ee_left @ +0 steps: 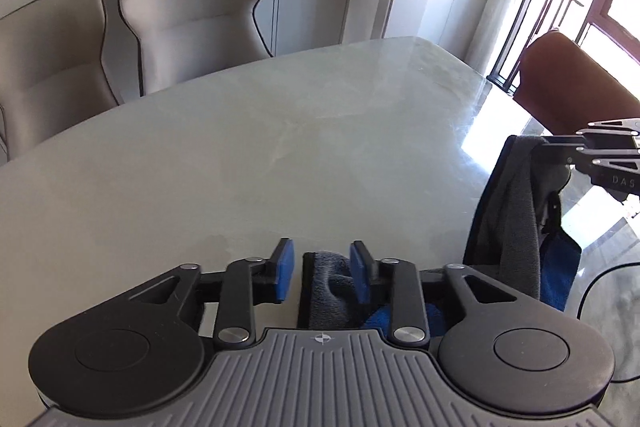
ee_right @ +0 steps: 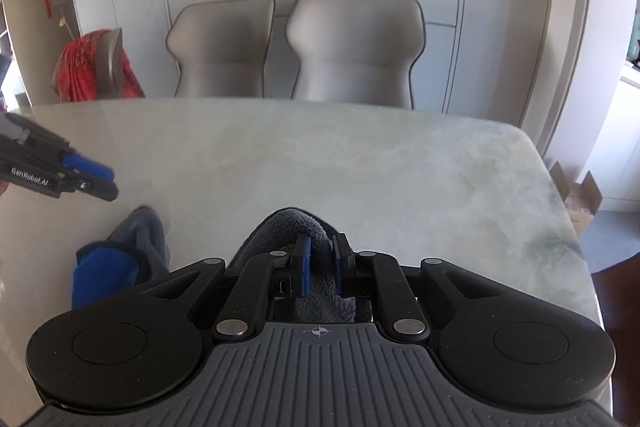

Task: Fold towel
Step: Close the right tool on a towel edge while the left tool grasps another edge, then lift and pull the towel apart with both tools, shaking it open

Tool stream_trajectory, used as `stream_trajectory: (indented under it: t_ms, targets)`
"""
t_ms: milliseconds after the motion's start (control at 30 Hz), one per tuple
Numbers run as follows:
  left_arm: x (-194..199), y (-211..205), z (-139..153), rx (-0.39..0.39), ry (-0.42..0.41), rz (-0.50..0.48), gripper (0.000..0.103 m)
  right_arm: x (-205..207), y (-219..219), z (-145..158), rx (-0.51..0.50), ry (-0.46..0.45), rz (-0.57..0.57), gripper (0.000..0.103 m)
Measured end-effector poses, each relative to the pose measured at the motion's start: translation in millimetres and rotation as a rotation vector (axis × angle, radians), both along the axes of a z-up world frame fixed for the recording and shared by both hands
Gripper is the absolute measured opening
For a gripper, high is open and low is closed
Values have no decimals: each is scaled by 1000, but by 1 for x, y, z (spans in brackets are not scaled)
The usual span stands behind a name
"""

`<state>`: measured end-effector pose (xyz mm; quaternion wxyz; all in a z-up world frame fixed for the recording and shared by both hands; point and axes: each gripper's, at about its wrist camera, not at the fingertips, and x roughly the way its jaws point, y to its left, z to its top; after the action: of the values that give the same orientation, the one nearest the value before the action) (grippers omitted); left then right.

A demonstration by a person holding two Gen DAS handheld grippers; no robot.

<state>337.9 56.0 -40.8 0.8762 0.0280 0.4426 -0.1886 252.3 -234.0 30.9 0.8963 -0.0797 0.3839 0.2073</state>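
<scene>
- Right claw (ee_right: 320,263) pinches the grey-and-blue towel (ee_right: 296,223), lifted above the marble worktop (ee_right: 360,155).
- Left claw (ee_left: 322,273) gapes around another edge, ungripped.
- Judged step: securing corners; next, close left, then spread.

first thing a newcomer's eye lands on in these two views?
The grey-and-blue towel, pinched in the right gripper and lifted off the marble table. Next, the left gripper, jaws apart around another bit of towel near the table's front edge. Behind: two beige chairs.
</scene>
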Motion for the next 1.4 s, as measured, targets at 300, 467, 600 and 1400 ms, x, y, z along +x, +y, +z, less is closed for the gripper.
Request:
stream_trajectory:
  t_ms: [300,467,600,1400]
  targets:
    - [32,-10,-36,18,157,0,65,24,-15,-13,117,84,16,38]
    - [34,-16,-48,10,225,2,71,45,-2,-24,-11,103,13,41]
    - [33,-21,-50,-2,225,-19,73,65,5,-32,-43,103,35,54]
    - [-53,32,23,-36,-103,181,8,32,-9,20,118,-120,-2,18]
